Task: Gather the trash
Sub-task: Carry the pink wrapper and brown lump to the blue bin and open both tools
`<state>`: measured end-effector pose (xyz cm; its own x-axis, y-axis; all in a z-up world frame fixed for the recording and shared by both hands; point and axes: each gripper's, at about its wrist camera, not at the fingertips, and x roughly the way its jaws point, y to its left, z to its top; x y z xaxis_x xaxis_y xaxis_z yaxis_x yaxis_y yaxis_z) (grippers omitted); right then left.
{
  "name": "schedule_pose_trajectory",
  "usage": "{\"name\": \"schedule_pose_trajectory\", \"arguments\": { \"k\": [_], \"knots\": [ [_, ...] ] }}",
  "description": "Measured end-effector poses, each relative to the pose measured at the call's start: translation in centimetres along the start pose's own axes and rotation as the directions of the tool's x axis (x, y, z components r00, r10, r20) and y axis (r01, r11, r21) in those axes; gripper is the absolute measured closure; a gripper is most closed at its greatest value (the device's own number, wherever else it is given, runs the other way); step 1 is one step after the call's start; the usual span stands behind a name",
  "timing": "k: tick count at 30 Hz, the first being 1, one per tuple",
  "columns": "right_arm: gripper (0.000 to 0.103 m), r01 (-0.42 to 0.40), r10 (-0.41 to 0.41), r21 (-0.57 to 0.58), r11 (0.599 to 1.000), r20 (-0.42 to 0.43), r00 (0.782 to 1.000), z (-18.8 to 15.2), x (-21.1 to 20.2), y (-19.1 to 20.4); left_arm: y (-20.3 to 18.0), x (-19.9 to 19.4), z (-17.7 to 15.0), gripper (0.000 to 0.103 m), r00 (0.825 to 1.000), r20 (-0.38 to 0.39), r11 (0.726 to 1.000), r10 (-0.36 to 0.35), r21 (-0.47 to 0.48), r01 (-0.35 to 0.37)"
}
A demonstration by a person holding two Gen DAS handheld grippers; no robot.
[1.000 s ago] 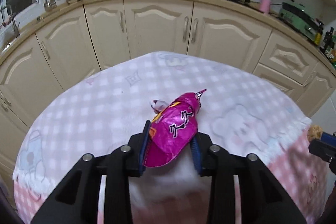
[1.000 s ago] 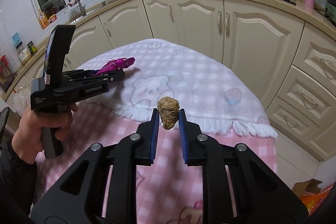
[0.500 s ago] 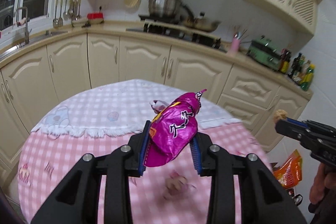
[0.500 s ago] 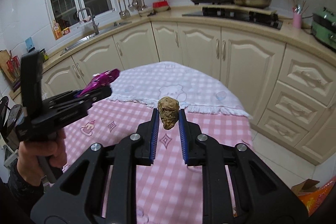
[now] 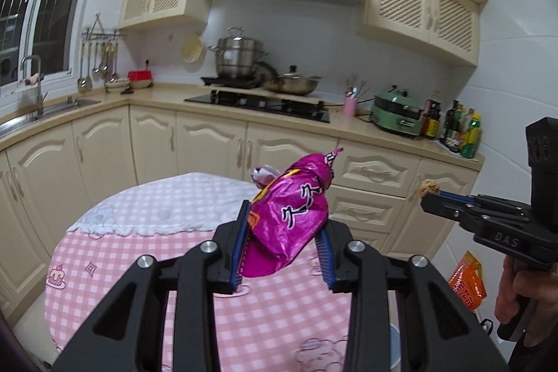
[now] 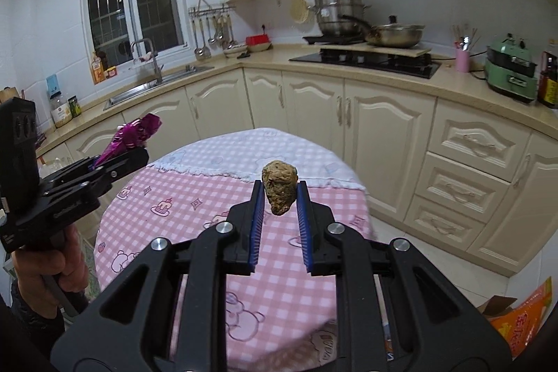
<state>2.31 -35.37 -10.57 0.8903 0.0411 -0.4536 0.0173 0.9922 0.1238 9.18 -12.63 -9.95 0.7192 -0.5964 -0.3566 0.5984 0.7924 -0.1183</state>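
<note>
- Trash first: a magenta snack wrapper [image 5: 291, 215] is clamped in my left gripper [image 5: 284, 246], above the table's [image 5: 115, 253] near edge.
- My right gripper [image 6: 278, 215] pinches a brown lump [image 6: 279, 192], raised over the table's right edge.
- Only the right wrist view shows my left hand [image 6: 52, 271]; only the left one shows an orange bag [image 5: 467, 281] on the floor.

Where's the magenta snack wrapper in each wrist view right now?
Left wrist: magenta snack wrapper centre frame, clamped in the left gripper.
Right wrist: same wrapper at far left, poking out above the table.
Shared landmark: steel steamer pot on the stove.
</note>
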Motion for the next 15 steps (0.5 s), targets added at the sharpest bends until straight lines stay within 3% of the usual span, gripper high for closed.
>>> {"name": "schedule_pose_trajectory", "arguments": {
  "k": [9,15],
  "knots": [
    [0.084,0.118,-0.119,0.064,0.991,0.008,0.993,-2.5,-4.9,-5.9,-7.3,1.2,-1.7,0.07,0.991,-0.038,0.991,-0.128,0.039,0.129],
    [0.084,0.205,-0.202,0.132,0.97,-0.035,0.979,-5.6,-7.3,-11.0,-13.1,4.6,-4.4,0.07,0.962,-0.135,0.967,-0.236,0.061,0.246]
  ]
}}
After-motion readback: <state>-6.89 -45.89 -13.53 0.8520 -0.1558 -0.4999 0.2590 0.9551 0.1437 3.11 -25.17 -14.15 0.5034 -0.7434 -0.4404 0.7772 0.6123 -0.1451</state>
